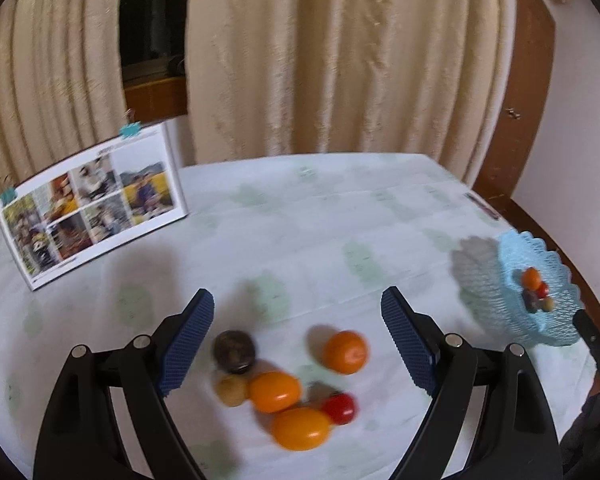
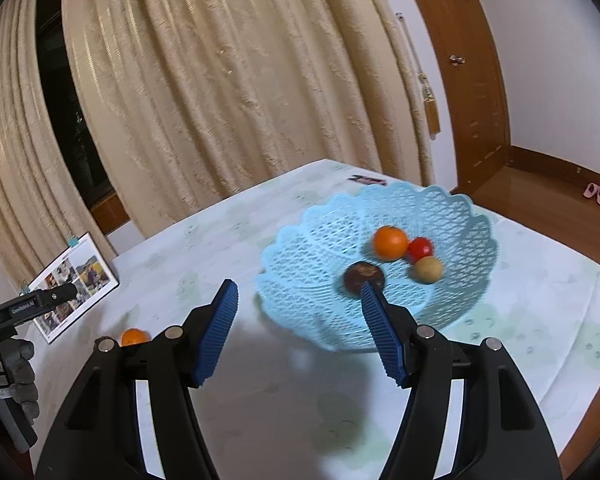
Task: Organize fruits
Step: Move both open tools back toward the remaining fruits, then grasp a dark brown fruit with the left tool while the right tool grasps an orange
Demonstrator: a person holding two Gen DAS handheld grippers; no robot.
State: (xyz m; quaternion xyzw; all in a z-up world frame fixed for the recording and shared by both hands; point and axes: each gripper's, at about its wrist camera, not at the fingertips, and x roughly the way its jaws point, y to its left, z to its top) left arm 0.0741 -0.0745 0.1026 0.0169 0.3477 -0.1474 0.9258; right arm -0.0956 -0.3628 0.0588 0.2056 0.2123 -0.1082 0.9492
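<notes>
Both grippers hang open over the table, one above the loose fruit, one at the basket.

The left gripper (image 1: 298,300) is released, nothing between its blue pads; under it on the pale tablecloth (image 1: 340,216) lies a cluster: a dark round fruit (image 1: 234,351) at its 8 o'clock, a tan one (image 1: 231,389) touching it, two oval orange fruits (image 1: 275,391) (image 1: 301,428), a red tomato (image 1: 340,408), and a round orange (image 1: 345,351) a little apart at 5 o'clock. The right gripper (image 2: 298,292) is also unclenched and empty; the blue lattice basket (image 2: 300,264) sits at its 1 o'clock, its right finger overlapping the near rim. Inside lie an orange (image 2: 390,243), a red tomato (image 2: 421,249), a tan fruit (image 2: 428,269) and a dark fruit (image 2: 360,276). A propped photo page (image 1: 92,208) stands at the table's far left before cream curtains (image 1: 340,60).
</notes>
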